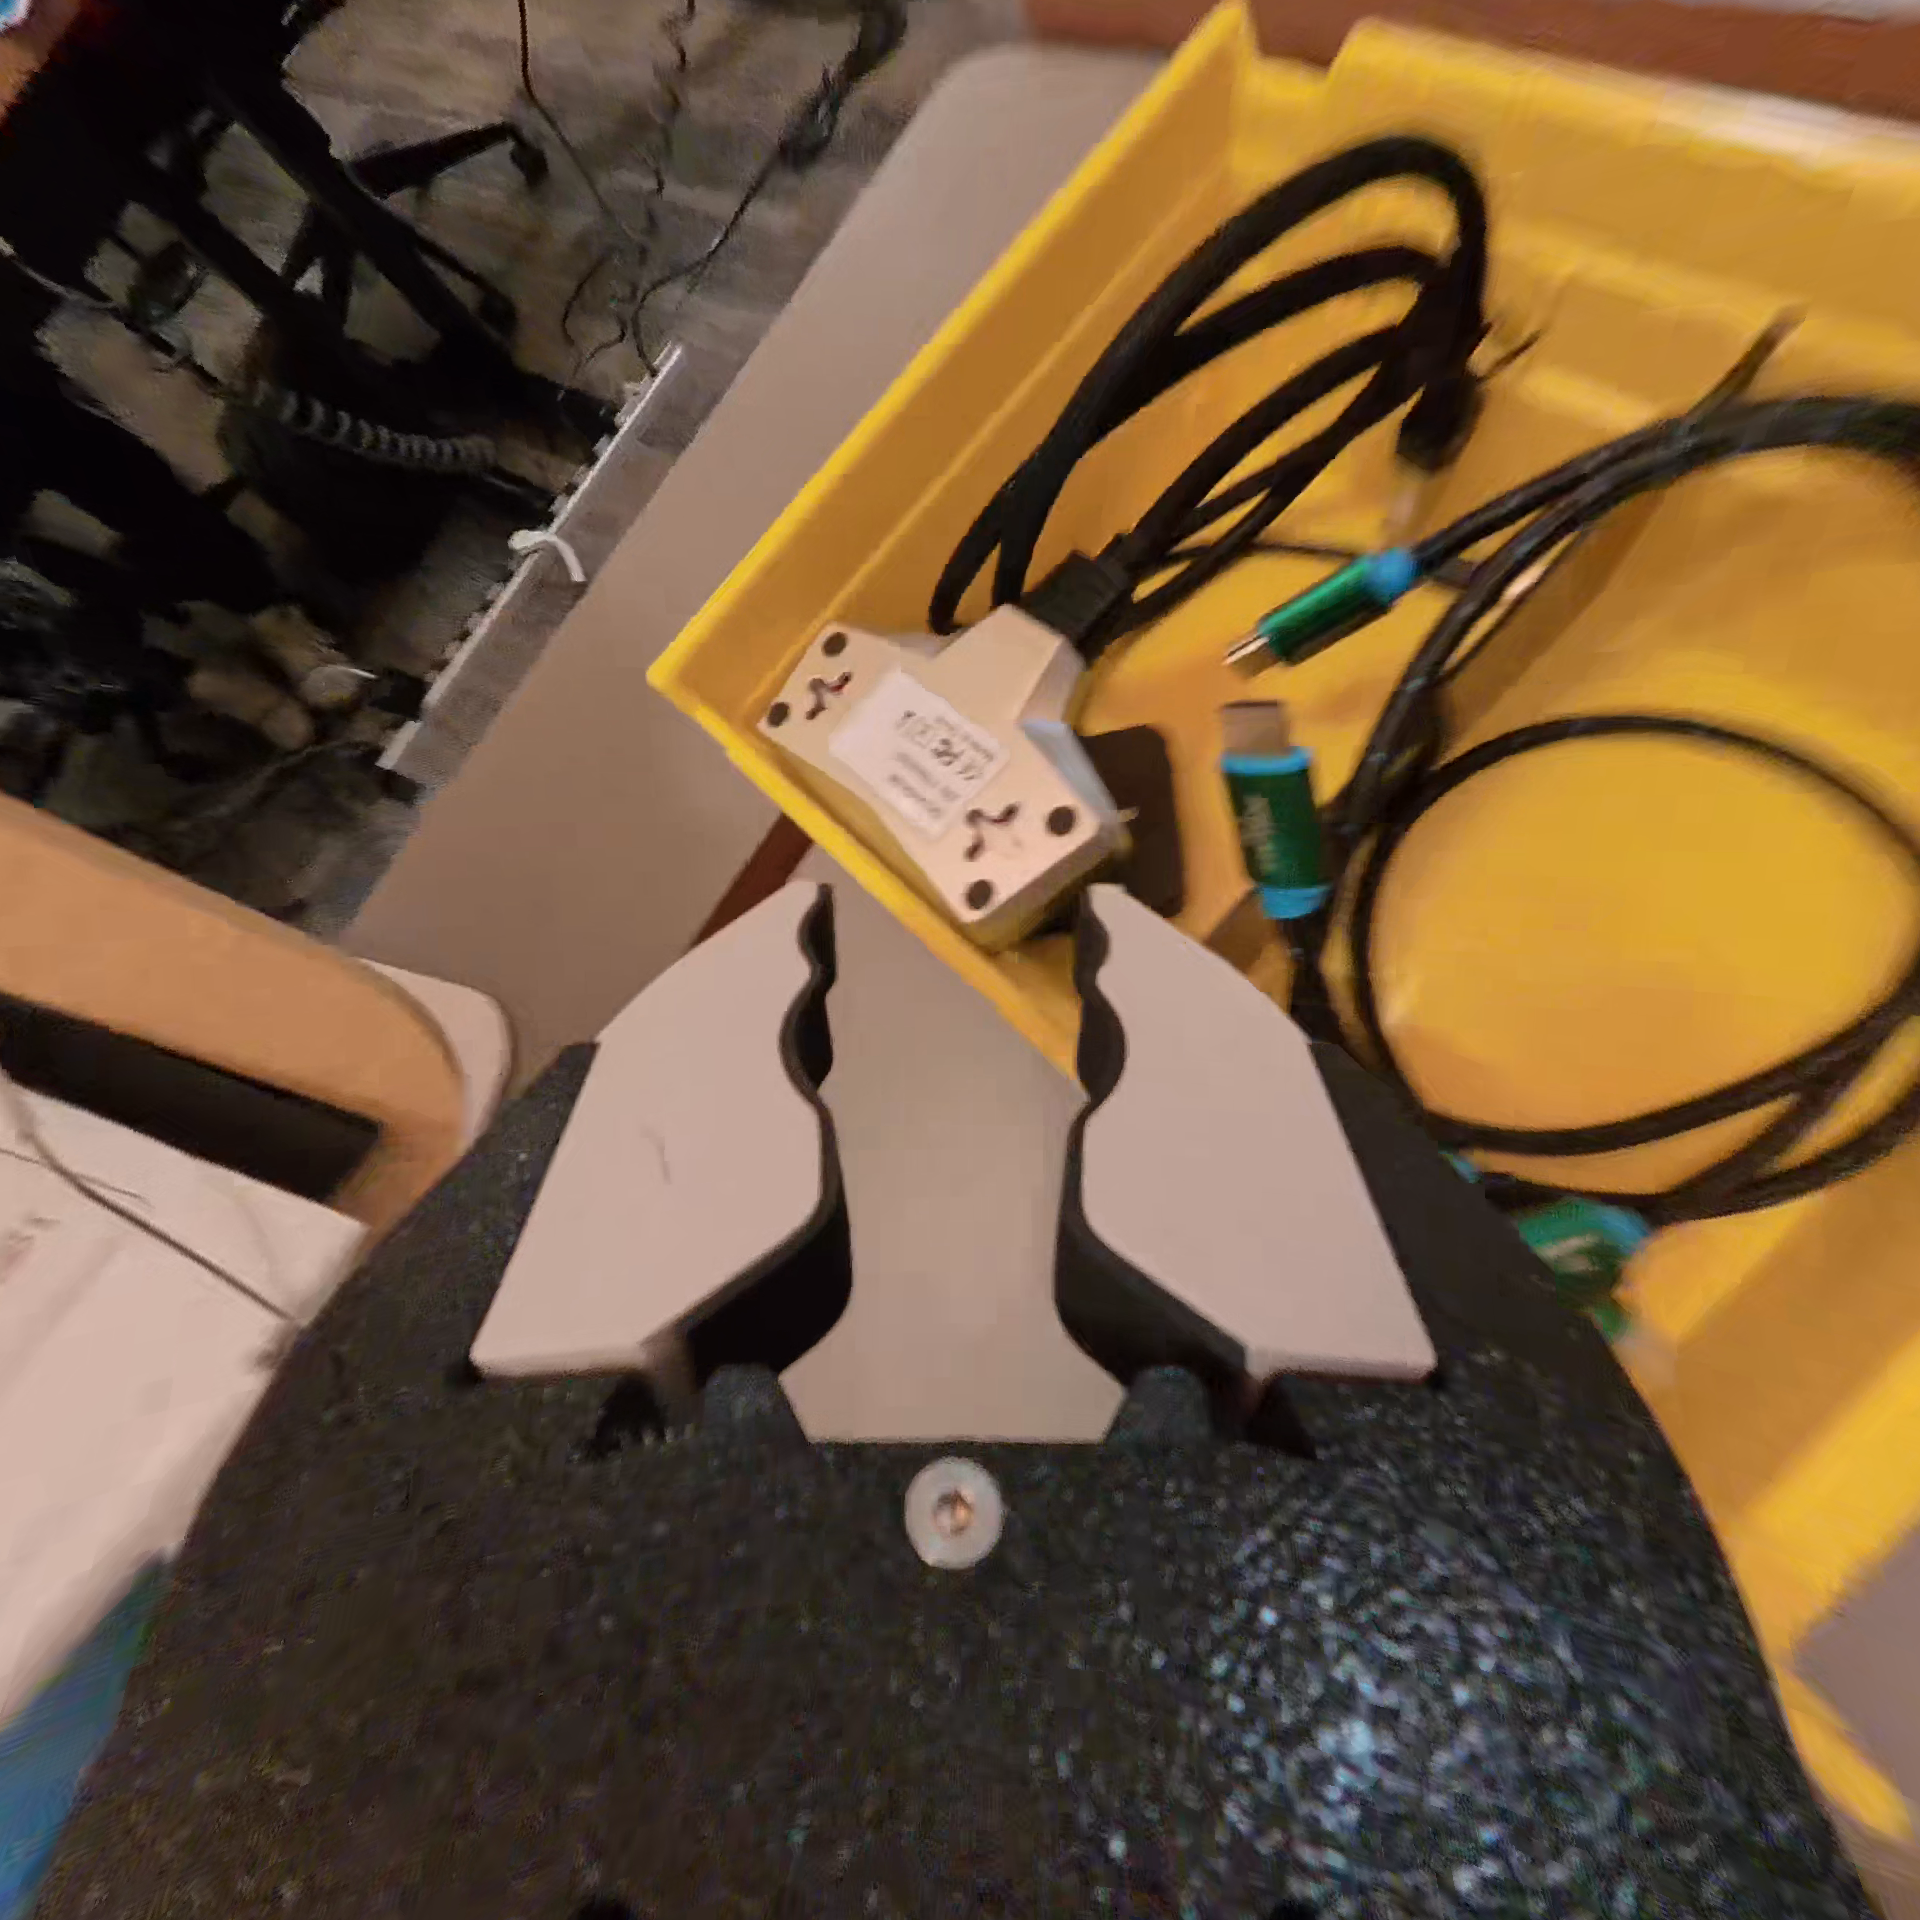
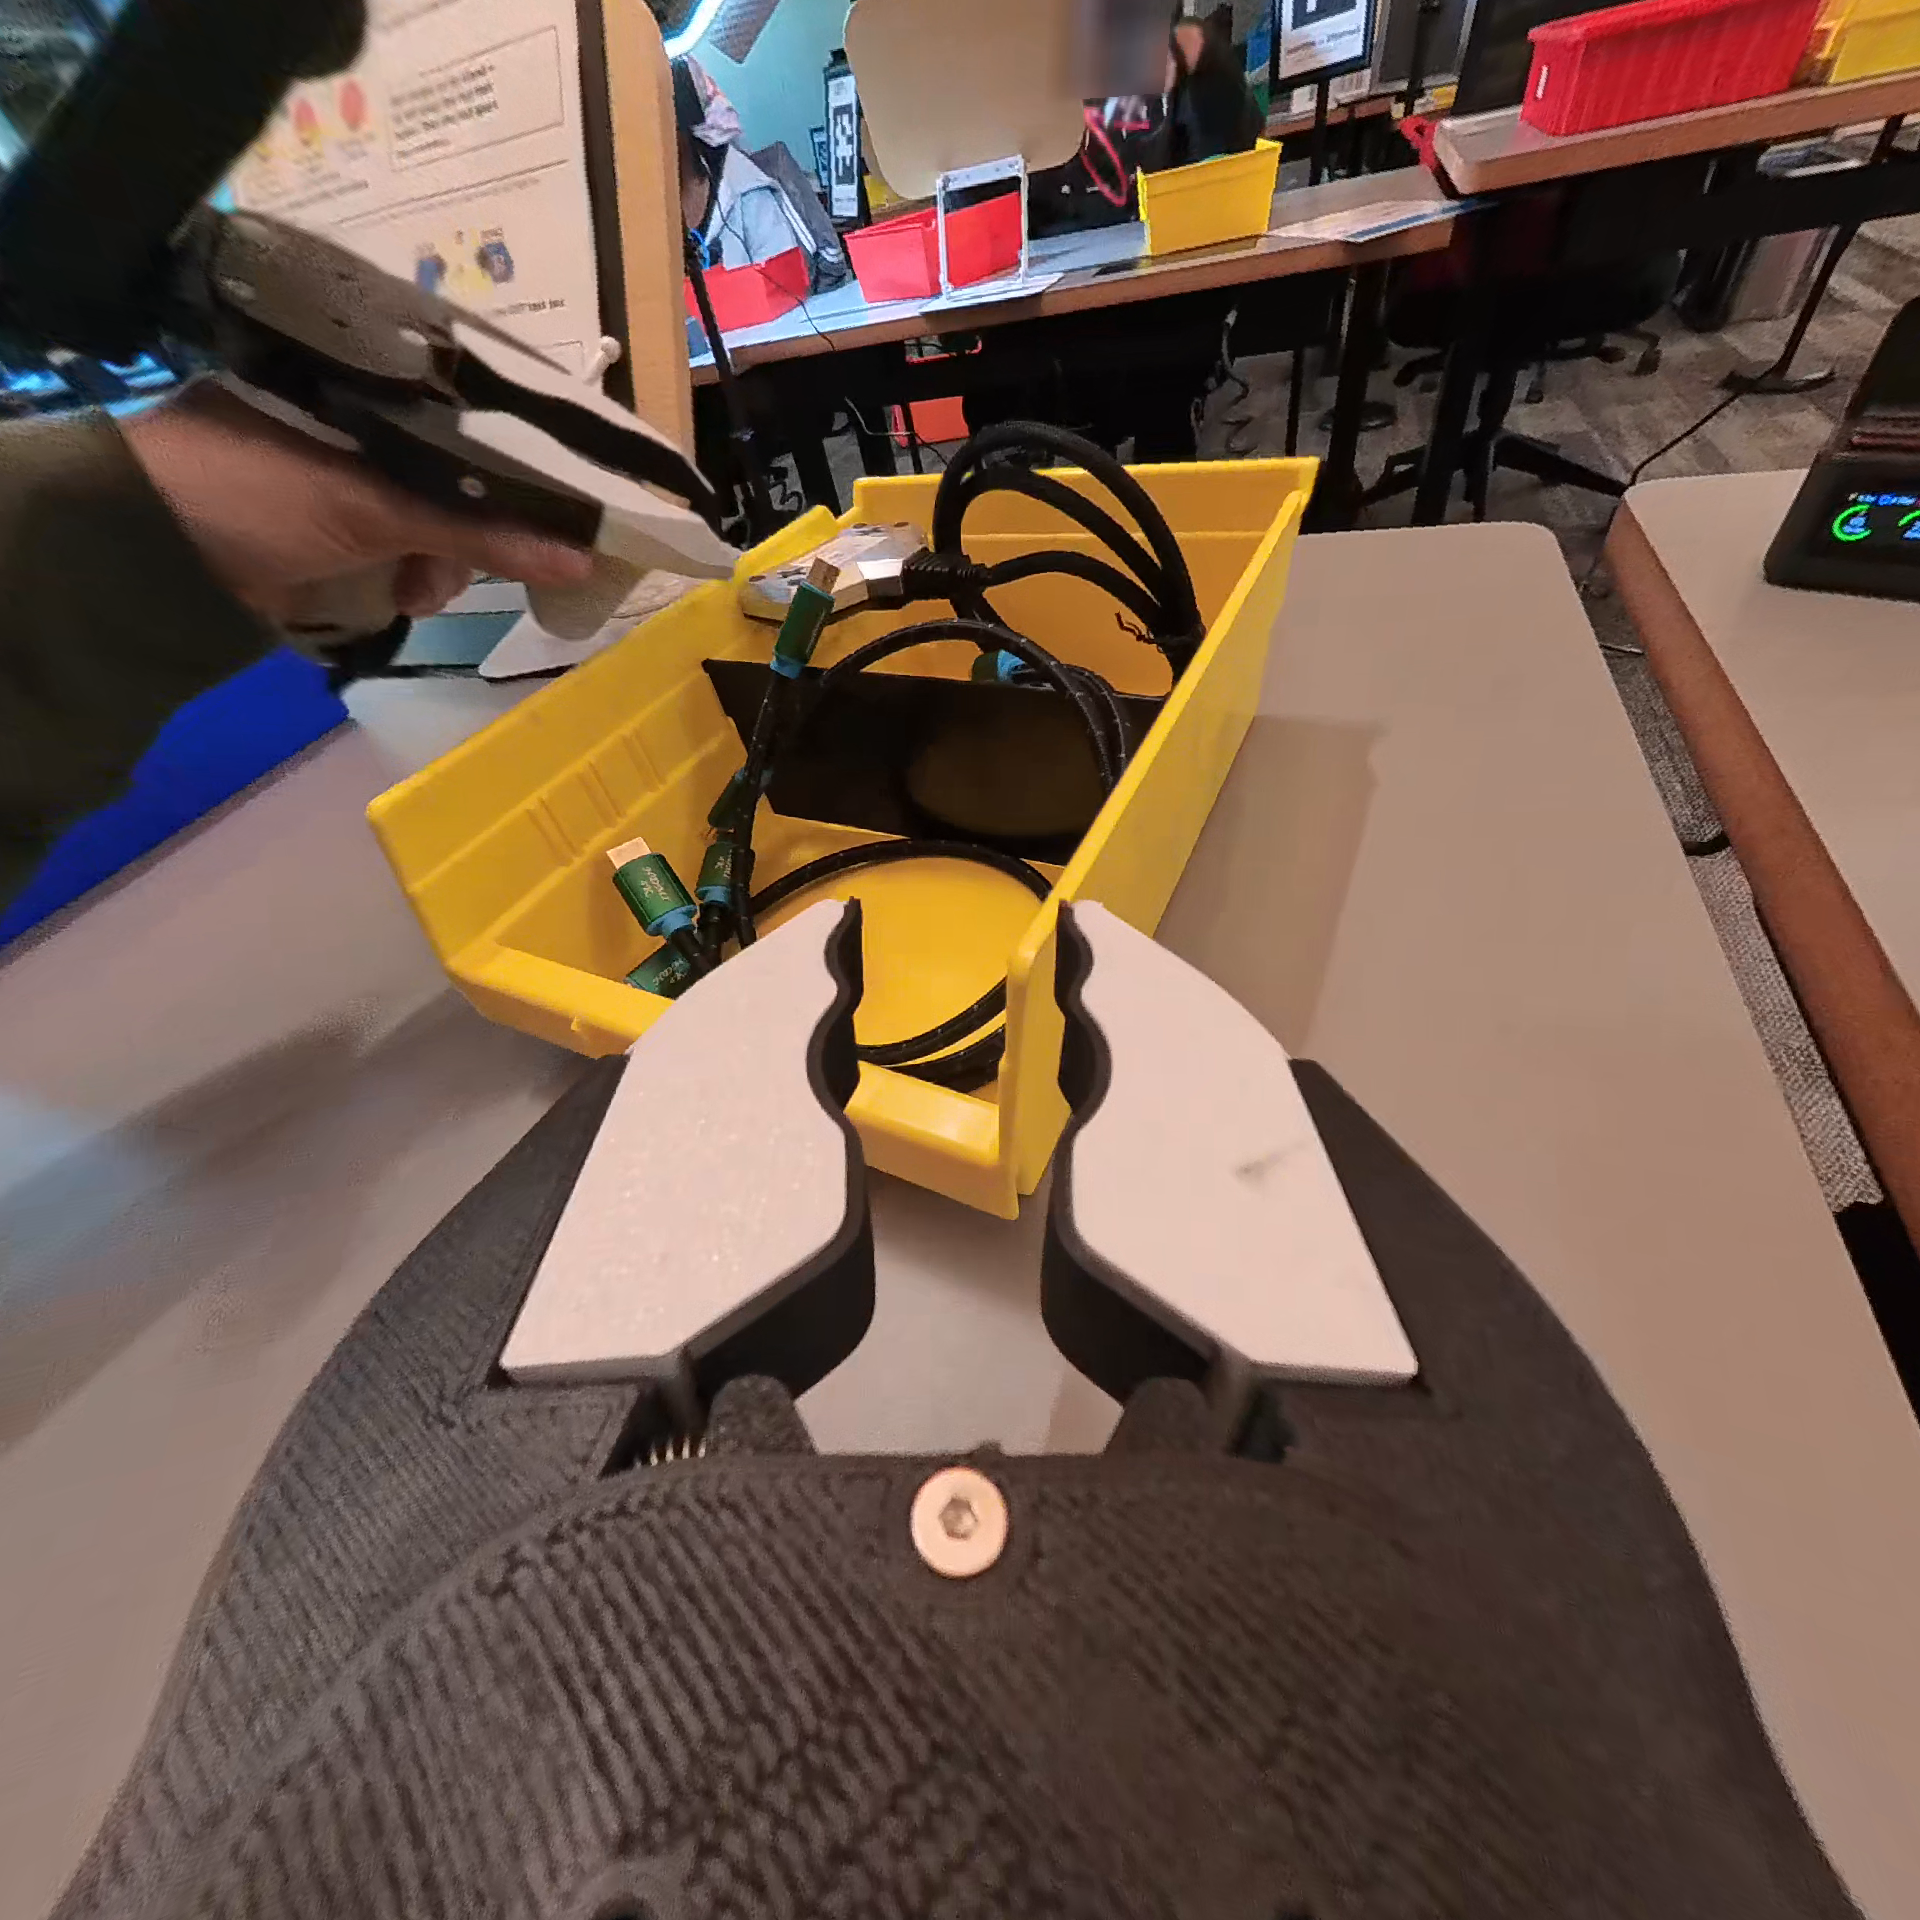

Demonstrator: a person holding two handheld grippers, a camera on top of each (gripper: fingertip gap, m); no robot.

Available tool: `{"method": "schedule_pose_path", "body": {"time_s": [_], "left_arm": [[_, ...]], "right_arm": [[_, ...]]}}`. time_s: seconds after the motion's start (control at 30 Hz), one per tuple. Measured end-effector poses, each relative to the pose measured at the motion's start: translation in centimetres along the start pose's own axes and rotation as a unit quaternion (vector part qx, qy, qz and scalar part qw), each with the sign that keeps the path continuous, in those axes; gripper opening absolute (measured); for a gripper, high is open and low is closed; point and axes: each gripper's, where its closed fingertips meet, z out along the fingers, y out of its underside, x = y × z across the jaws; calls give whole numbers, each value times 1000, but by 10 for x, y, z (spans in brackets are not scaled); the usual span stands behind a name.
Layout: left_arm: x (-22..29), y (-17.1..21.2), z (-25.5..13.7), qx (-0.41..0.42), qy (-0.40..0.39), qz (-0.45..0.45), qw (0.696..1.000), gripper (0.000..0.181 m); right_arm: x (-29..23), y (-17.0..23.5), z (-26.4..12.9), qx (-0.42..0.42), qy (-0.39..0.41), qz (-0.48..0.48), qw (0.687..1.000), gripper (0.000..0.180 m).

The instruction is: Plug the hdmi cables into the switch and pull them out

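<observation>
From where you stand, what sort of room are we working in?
Probably a shared lab or workshop set up for data collection: rows of long tables behind, red bins and yellow ones on them, other people seated at them, and a yellow bin of cables here.

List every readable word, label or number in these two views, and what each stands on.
I quote no wording, only where it stands.
White sticker on the switch: small print, blurred.
Green plug: pale lettering, too small.
Poster: blurred.
Screen: glowing marks, unreadable.

White label on switch, unreadable.
</observation>
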Motion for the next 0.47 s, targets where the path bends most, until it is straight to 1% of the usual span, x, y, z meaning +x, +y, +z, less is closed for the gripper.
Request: {"method": "schedule_pose_path", "body": {"time_s": [0.03,0.07,0.1,0.13,0.17,0.23,0.27,0.3,0.33,0.37,0.4,0.43,0.47], "left_arm": [[8,4,-6,7,12,-36,999,53],[17,11,-12,6,19,-73,997,63],[21,17,-18,11,12,-112,994,49],[26,24,-24,14,9,-135,991,43],[30,30,-28,15,4,-143,990,38],[33,41,-32,-1,-11,-164,986,36],[41,41,-37,-8,12,-186,983,35],[53,36,-44,-4,56,-207,977,36],[62,27,-51,13,90,-228,970,47],[65,24,-55,19,100,-237,966,61],[62,31,-51,-1,77,-231,970,62],[59,44,-43,-43,47,-214,975,64],[60,57,-34,-89,36,-211,973,93]], "right_arm": [[0,-1,-1,1,3,-5,1000,35],[1,-3,-1,3,6,-10,1000,35],[1,-5,-2,6,7,-13,1000,35],[1,-7,-3,10,8,-14,1000,35],[1,-9,-3,15,10,-15,1000,35],[2,-15,-4,28,19,-15,999,34],[3,-17,-4,32,26,-15,999,34],[3,-19,-4,34,31,-17,999,34],[2,-19,-4,32,33,-22,999,34],[1,-19,-4,27,35,-29,999,34],[0,-19,-4,20,39,-37,998,35],[-1,-20,-4,15,46,-46,998,35],[-2,-23,-5,14,54,-55,997,36]]}}
